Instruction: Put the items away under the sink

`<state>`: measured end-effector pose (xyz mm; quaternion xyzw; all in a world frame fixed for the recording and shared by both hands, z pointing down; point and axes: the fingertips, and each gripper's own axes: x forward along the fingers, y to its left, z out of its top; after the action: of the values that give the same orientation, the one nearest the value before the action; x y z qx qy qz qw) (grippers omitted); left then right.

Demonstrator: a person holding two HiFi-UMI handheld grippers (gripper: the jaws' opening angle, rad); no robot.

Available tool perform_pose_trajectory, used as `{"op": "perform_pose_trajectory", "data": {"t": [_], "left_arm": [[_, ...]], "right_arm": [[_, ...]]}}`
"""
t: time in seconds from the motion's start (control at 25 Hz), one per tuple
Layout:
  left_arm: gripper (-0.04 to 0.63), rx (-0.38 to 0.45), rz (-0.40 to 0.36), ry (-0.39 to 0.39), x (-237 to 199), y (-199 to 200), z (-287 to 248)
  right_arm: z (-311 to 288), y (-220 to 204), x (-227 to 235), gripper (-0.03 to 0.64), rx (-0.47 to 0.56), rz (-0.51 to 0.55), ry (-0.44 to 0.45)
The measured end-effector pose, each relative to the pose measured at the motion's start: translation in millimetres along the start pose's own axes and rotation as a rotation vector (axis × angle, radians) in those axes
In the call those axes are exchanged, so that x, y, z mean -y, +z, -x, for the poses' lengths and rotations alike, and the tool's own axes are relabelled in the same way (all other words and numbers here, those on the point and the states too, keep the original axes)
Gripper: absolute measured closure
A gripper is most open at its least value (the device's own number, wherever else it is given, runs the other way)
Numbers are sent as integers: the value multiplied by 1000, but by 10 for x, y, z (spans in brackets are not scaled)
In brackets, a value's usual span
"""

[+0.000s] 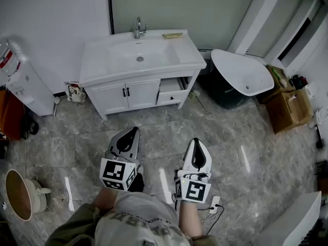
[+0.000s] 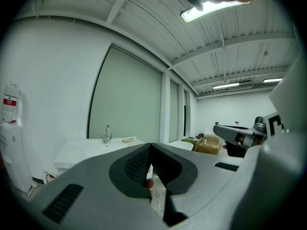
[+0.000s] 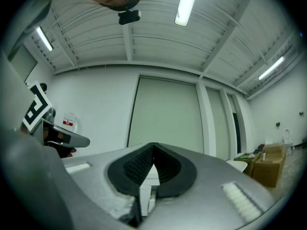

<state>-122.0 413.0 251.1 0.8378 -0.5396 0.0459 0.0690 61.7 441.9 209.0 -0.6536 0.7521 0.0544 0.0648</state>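
The white sink cabinet (image 1: 128,94) stands against the far wall, with a faucet (image 1: 138,28) and a flat yellowish item (image 1: 172,35) on its top. Its two doors are closed; the drawer (image 1: 171,86) to their right is pulled out. My left gripper (image 1: 135,130) and right gripper (image 1: 198,140) are held low over the floor, well short of the cabinet, both pointing toward it. Both are shut with nothing between the jaws. In the left gripper view the jaws (image 2: 151,146) meet in front of the sink (image 2: 91,150). The right gripper (image 3: 153,146) is likewise pressed together.
A water dispenser (image 1: 23,86) stands at the left and a small bag (image 1: 76,92) leans beside the cabinet. A white tub (image 1: 243,73) and cardboard box (image 1: 287,106) lie right. A round basin (image 1: 19,195) is lower left, a cable (image 1: 214,209) lies by my feet.
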Motion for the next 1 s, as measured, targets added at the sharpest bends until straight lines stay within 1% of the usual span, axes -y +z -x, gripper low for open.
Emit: {"op": "perform_pose_trajectory", "data": {"t": [0.08, 0.12, 0.16, 0.2, 0.24, 0.32, 0.36, 0.44, 0.56, 0.6, 0.68, 0.76, 0.88, 1.0], "left_arm": [[582, -20, -2, -30, -91, 6, -175], [550, -27, 5, -52, -133, 10, -263], [437, -29, 17, -76, -176, 20, -349], [347, -27, 30, -98, -224, 36, -430], [301, -24, 39, -115, -280, 57, -505], [264, -21, 40, -137, -408, 93, -643], [250, -25, 35, -146, -473, 107, -705], [241, -35, 25, -161, -595, 131, -809], [236, -50, 10, -185, -740, 148, -940], [235, -54, 10, -190, -787, 143, -987], [233, -59, 21, -195, -886, 123, -1091], [233, -66, 38, -197, -964, 93, -1191], [233, -78, 42, -204, -999, 56, -1337], [232, -85, 44, -208, -1005, 68, -1550]], "right_arm": [[-157, -94, 14, 606, -12, -24, 21], [-229, -157, 27, 528, -22, -22, 31], [-305, -207, 33, 454, -28, -21, 38], [-388, -234, 25, 375, -29, -26, 47], [-474, -240, 4, 359, -24, -32, 56], [-644, -234, -62, 357, -12, -20, 70], [-726, -232, -101, 354, -10, -11, 75], [-877, -252, -169, 293, -19, -11, 81], [-1071, -342, -228, 291, -48, -7, 81], [-1139, -349, -253, 291, -40, -2, 86], [-1273, -329, -300, 291, -7, 1, 100], [-1359, -373, -294, 291, -24, 7, 95], [-1435, -507, -162, 291, -86, 29, 68], [-1589, -522, 17, 291, -82, 24, 56]]}}
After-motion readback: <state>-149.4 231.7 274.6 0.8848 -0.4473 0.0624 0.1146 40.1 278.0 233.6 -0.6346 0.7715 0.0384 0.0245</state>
